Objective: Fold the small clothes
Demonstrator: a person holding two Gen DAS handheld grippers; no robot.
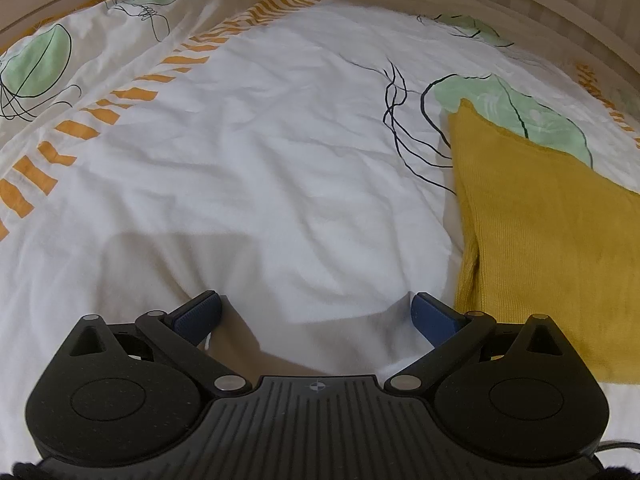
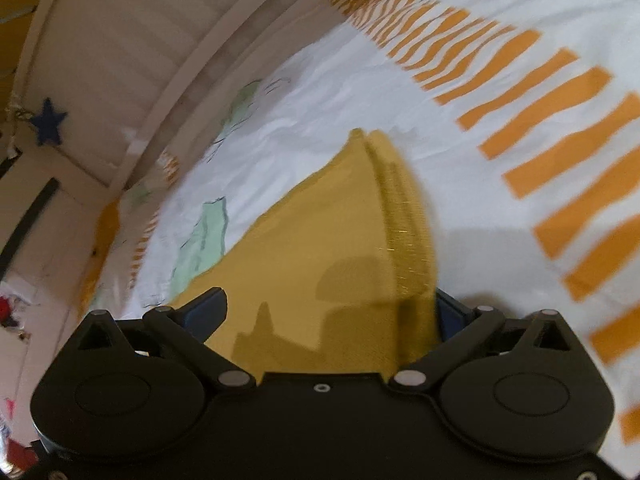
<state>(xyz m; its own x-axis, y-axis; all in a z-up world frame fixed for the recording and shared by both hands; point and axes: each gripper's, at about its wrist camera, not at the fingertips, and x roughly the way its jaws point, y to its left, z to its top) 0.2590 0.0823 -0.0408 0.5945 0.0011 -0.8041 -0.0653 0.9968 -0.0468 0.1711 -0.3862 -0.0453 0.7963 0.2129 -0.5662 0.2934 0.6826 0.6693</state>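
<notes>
Setting: a bed (image 1: 256, 184) under a white duvet printed with green leaves, black line-scrawl and orange dashes; a pale striped bed frame (image 2: 132, 36) ran along the far edge, with a blue star (image 2: 48, 122) hanging on the wall at ten o'clock in the right wrist view.

Item 1, left tongs (image 1: 316, 312): fingers spread wide apart, nothing between them, hovering over bare duvet. The task's piece lay off at three o'clock from them, apart.

Item 2, yellow knit garment (image 1: 540, 248): ribbed mustard fabric, lying flat on the bed, one long edge doubled over into a raised fold (image 2: 404, 216) that ran toward twelve o'clock in the right wrist view.

Item 3, right tongs (image 2: 330, 312): fingers apart, held over the garment's near end; the doubled edge lay against the right finger but was not pinched. The view was smeared by motion.

Step, as judged: one fold looked laid, and neither tool held cloth, so this read as a pause between folds. The next move would likely call for both tongs to close on the garment's near corners, which needs the left one brought across toward three o'clock.

Markings: no brand, label or legible writing; only a small crosshair mark (image 1: 316, 387) on the left tool's body.
</notes>
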